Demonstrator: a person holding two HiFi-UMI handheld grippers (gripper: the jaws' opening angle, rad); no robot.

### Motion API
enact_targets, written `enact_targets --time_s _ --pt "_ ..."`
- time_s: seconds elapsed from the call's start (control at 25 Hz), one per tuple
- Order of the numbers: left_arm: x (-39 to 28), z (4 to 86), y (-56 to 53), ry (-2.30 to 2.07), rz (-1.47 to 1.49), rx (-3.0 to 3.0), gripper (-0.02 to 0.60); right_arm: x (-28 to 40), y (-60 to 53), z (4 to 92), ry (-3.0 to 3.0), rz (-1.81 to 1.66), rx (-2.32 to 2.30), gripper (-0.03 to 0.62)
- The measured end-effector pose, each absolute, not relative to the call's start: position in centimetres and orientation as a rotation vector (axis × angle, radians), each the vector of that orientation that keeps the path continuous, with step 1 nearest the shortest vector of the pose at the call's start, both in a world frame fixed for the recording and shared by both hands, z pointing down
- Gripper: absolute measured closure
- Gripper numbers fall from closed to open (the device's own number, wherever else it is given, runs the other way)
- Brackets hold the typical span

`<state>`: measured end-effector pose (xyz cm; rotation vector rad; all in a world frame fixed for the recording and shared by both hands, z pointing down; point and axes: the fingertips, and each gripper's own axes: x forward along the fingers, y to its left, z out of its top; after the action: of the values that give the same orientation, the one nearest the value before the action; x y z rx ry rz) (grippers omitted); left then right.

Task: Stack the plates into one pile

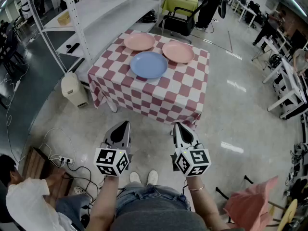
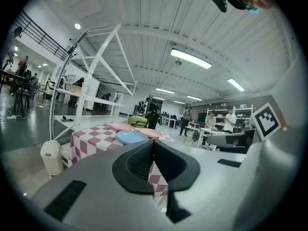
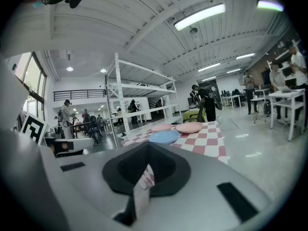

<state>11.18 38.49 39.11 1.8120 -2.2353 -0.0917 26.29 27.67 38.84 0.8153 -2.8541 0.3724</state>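
Three plates lie apart on a red-and-white checked table: a blue plate nearest me, a pink plate behind it on the left, and another pink plate on the right. The same plates show far ahead in the left gripper view, the blue plate in front, and in the right gripper view, the blue plate likewise. My left gripper and right gripper hover over the floor, well short of the table. Both are shut and hold nothing.
A white shelving rack stands left of the table, with a small white bin on the floor beside it. A chair sits behind the table. A person sits at my lower left. Desks line the right side.
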Motion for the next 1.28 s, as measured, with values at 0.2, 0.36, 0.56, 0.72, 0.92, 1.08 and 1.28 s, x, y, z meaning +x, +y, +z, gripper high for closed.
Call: enact_targets --time_s 0.2,0.36,0.56,0.72,0.92,1.08,1.28 --pt "11.4 39.4 38.1 -2.235 -0.090 1.809 0.566 26.2 27.2 39.0 -2.856 0.375 0.808 0.586" --pt "11.4 39.5 38.3 -2.240 -0.085 1.798 0.566 25.9 27.2 39.1 -2.859 0.375 0.793 0.586" --pt "11.4 39.7 38.4 -2.240 -0.083 1.792 0.566 25.6 27.5 38.9 -2.878 0.361 0.764 0.585" --pt "11.7 39.8 38.2 -2.242 -0.070 1.797 0.566 25.9 27.5 38.7 -2.914 0.382 0.752 0.585" --pt "12.1 39.8 37.5 -2.259 -0.078 1.792 0.566 27.4 26.3 39.4 -2.905 0.433 0.790 0.585" --pt "12.7 39.5 37.1 -2.273 -0.076 1.784 0.566 28.4 25.5 39.6 -2.889 0.451 0.805 0.585" --pt "13.5 38.8 36.4 -2.301 -0.079 1.773 0.566 29.1 24.5 39.5 -2.894 0.450 0.784 0.585"
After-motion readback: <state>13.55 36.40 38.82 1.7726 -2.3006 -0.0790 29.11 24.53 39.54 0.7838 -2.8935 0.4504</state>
